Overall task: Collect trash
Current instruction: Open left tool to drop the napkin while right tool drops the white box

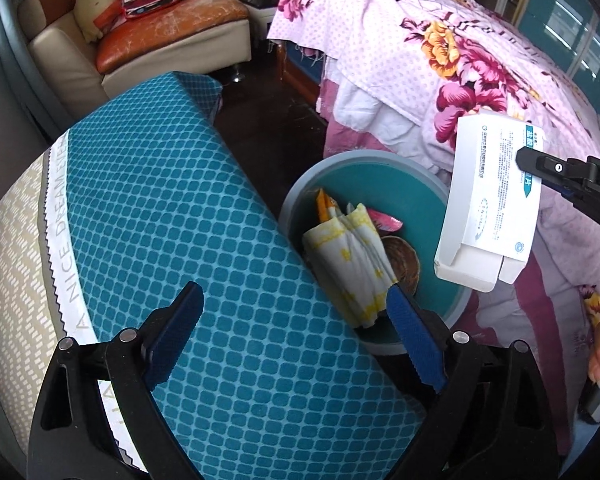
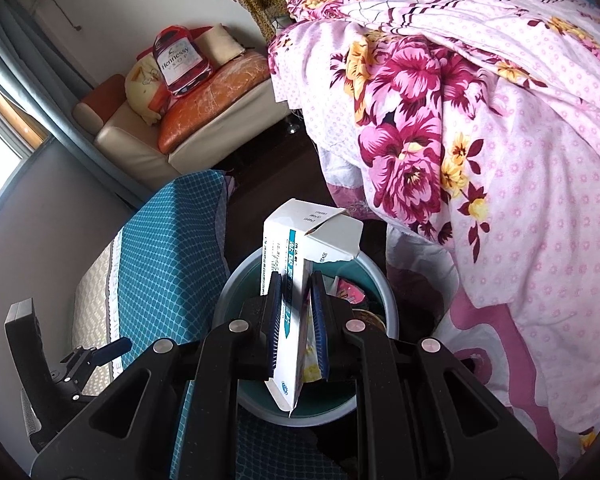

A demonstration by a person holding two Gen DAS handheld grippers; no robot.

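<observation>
Nearest the lens in the right wrist view, the right gripper (image 2: 296,320) has its blue ribbed pads pressed against the two broad faces of a white cardboard medicine carton with teal print (image 2: 296,280), pinching it at about mid-length. The carton stands roughly on end in the centre of that frame, its torn top flap open, directly above the round grey-rimmed, teal-lined waste bin (image 2: 236,280). In the left wrist view the same carton (image 1: 492,200) hangs at the right of the frame, over the bin's (image 1: 300,188) right rim. Judged from the open flaps and thin walls, it is light and probably empty, stiff along its folds but easily crushed across the faces; the present hold on the flat sides looks sound, and a harder squeeze would only cave it in. The left gripper (image 1: 296,316) is spread wide and holds nothing, low in its frame over the teal diamond-patterned cushion (image 1: 172,208). The bin already contains a folded white-and-yellow cloth or wrapper (image 1: 352,256), a pink packet (image 1: 384,222) and a brown rounded item (image 1: 404,260), yet open room remains on its right side. Clearances are tight: the cushion edge lies just beside the bin at left, the pink floral bedspread (image 2: 480,140) drapes near it at right.
</observation>
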